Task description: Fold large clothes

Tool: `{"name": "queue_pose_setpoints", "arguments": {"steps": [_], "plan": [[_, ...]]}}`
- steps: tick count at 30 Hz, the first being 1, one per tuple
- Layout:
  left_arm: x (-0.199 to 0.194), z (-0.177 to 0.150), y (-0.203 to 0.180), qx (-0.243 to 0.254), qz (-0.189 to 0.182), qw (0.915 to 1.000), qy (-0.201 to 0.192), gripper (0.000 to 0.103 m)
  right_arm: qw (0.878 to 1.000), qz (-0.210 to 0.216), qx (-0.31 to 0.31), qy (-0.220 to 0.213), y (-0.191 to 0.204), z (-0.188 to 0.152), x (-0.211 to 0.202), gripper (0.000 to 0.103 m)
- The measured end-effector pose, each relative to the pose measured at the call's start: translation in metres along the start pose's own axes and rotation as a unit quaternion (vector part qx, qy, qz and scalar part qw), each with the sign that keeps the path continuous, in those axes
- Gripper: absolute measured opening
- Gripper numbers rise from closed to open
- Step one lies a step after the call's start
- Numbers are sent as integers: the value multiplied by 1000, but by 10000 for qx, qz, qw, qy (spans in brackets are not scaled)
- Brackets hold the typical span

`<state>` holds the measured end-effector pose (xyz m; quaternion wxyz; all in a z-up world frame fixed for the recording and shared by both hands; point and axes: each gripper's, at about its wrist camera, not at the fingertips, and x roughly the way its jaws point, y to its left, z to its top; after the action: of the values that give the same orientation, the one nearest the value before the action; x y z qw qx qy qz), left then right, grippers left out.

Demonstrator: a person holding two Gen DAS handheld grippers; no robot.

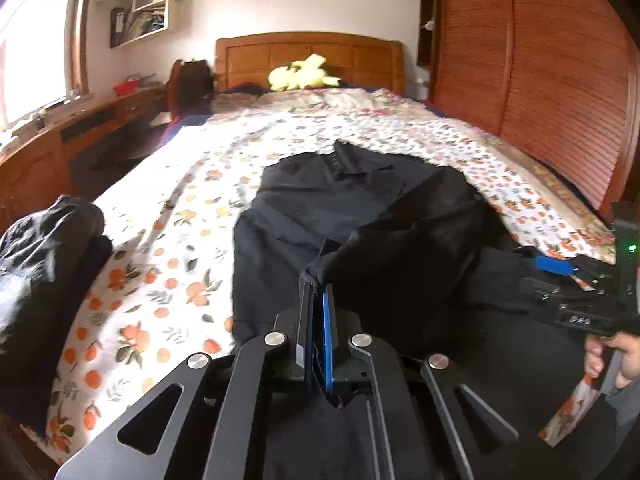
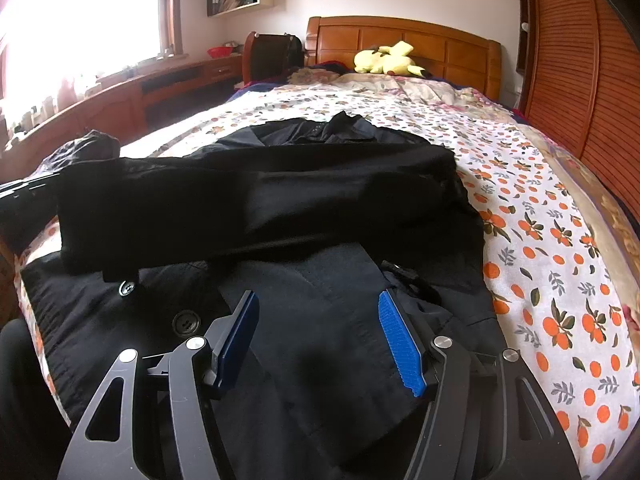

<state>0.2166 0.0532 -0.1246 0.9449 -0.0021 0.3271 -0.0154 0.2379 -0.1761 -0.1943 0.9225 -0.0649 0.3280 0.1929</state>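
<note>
A large black coat (image 1: 360, 200) lies spread on the floral bedspread (image 1: 180, 240). My left gripper (image 1: 319, 280) is shut on a fold of the coat's fabric and holds it lifted off the bed. In the right wrist view that raised sleeve (image 2: 260, 200) stretches across the coat's body (image 2: 320, 320), where two buttons (image 2: 186, 323) show. My right gripper (image 2: 320, 328) hovers open just above the coat's front with nothing between its blue pads (image 2: 400, 344). It also shows at the right edge of the left wrist view, held by a hand (image 1: 616, 356).
A pile of dark clothes (image 1: 48, 264) sits at the bed's left edge. A yellow plush toy (image 2: 386, 60) lies by the wooden headboard (image 2: 400, 40). A wooden desk (image 2: 160, 84) runs under the window on the left, and a slatted wardrobe (image 2: 580, 60) stands on the right.
</note>
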Motion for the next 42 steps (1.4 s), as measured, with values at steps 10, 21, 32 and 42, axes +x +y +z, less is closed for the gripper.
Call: {"name": "queue_pose_setpoints", "arguments": {"steps": [10, 21, 32, 42], "plan": [[15, -25, 19, -21, 125, 9994, 313, 12, 10000, -10, -15, 42, 1, -1, 5, 60], [-5, -48, 21, 178, 426, 9989, 105, 101, 10000, -37, -28, 1, 2, -3, 5, 60], [-14, -74, 40, 39, 467, 9986, 246, 101, 9999, -118, 54, -81, 5, -7, 1, 60], [-29, -84, 40, 36, 390, 9992, 113, 101, 9991, -302, 227, -176, 2, -9, -2, 60]]}}
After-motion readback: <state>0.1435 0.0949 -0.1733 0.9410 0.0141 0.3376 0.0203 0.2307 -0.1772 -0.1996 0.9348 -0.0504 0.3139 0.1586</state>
